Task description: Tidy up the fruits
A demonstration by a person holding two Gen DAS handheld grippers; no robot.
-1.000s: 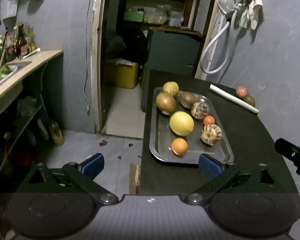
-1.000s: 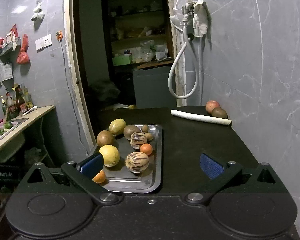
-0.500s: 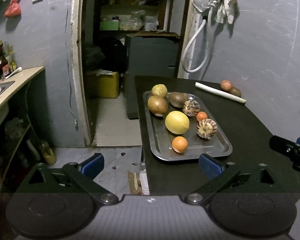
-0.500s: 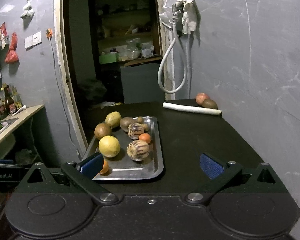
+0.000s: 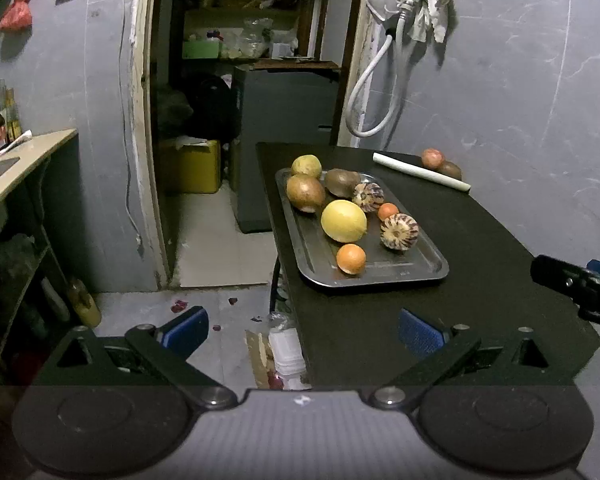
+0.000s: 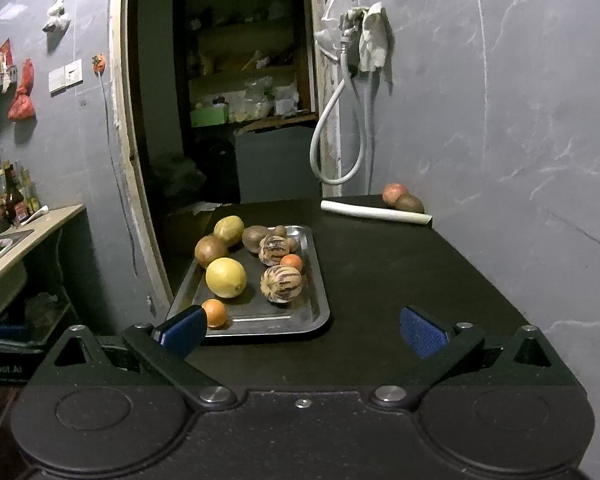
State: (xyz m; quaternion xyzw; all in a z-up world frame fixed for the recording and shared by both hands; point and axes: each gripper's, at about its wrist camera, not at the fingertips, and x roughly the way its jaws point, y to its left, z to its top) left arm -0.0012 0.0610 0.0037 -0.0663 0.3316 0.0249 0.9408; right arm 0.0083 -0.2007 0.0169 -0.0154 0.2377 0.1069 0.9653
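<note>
A metal tray lies on the black table. It holds several fruits: a yellow citrus, a small orange, striped round fruits and brown ones. A red fruit and a brown fruit sit at the far right by the wall. My left gripper is open and empty, before the table's near left corner. My right gripper is open and empty, at the near edge; it also shows in the left wrist view.
A white stalk lies across the far table. A grey wall borders the right side. A doorway opens behind, a counter with bottles stands left. Litter lies on the floor.
Both grippers have pulled back and risen a little, so the tray and table look farther off and more level. Both stay open and empty. The fruits have not moved.
</note>
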